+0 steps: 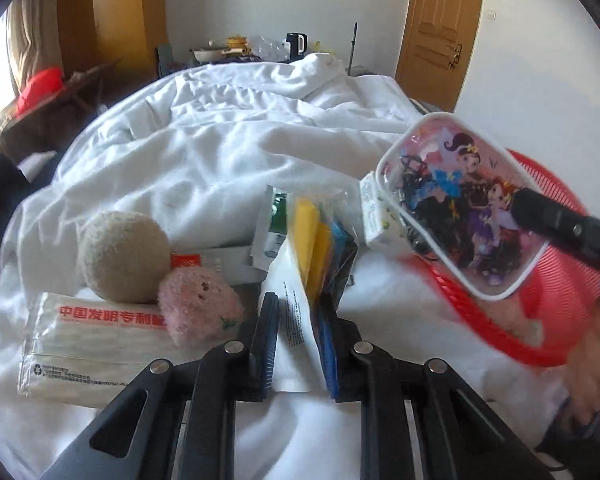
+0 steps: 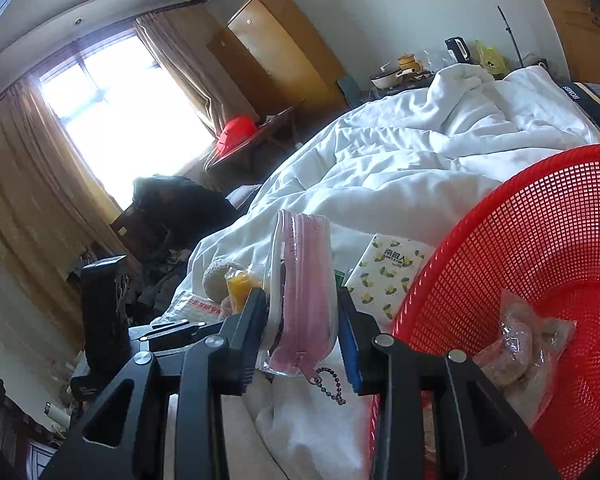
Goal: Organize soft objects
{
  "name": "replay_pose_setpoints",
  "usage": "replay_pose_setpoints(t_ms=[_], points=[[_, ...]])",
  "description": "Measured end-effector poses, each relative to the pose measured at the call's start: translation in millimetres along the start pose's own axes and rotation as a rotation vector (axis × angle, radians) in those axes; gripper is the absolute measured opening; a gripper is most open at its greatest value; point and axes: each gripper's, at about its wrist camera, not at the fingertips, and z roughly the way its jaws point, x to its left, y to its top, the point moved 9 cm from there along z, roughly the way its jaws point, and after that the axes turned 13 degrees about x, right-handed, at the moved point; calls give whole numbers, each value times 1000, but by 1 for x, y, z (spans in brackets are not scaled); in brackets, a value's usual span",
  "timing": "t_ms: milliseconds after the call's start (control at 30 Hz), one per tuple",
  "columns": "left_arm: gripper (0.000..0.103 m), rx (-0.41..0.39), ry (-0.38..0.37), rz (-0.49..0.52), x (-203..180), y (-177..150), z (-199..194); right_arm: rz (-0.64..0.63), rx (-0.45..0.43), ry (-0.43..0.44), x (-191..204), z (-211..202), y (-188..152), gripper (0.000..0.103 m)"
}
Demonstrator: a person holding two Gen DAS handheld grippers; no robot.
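1. Step: mid-sort. The right gripper is clamped on the pink zip pouch, held up beside the red basket. One wrapped item is already in the basket.
2. The left gripper has its jaws nearly closed on the white plastic bag of yellow and blue cloths; the bag's edge sits between the pads and looks pinched.
3. Next, likely: swing the pouch over the basket rim and release it; then lift the bag, minding slip on thin film.
4. Left on the white duvet: beige plush ball, pink plush, mask pack, tissue pack.
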Motion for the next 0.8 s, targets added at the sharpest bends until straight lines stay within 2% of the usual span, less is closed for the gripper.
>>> replay_pose_setpoints(t_ms=[33, 67, 100, 200, 267, 433, 500, 533, 600, 667, 700, 733, 767, 800], points=[[18, 19, -63, -22, -3, -1, 2, 0, 1, 0, 0, 0, 0, 34], [18, 30, -93, -34, -8, -2, 3, 0, 1, 0, 0, 0, 0, 34], [18, 33, -91, -40, -10, -4, 5, 1, 3, 0, -1, 0, 0, 34], [18, 55, -44, -48, -12, -13, 15, -2, 7, -1, -1, 0, 0, 34], [20, 67, 29, -25, -10, -19, 24, -3, 10, -1, -1, 1, 0, 34], [17, 124, 95, 4, -10, -30, 46, -5, 11, 0, 0, 1, 0, 34], [12, 113, 62, -13, -8, -31, 43, -2, 8, 0, 1, 0, 0, 34], [10, 107, 23, -30, -6, -31, 40, -1, 8, 1, 0, 0, 0, 34], [10, 93, -54, -73, 1, -29, 32, 0, 7, 2, 0, 0, 1, 34], [12, 73, -92, -81, 2, -27, 21, -1, 7, 4, -1, -1, 1, 34], [14, 63, -95, -68, 1, -27, 15, -1, 6, 4, 0, -1, 1, 34], [28, 43, -90, -51, -1, -27, 7, -1, 6, 5, -2, -1, 2, 34], [53, 24, -87, -36, -4, -28, -1, -1, 5, 5, -2, -1, 2, 34], [64, 5, -86, -23, -7, -27, -8, 0, 4, 7, -3, -2, 2, 34]])
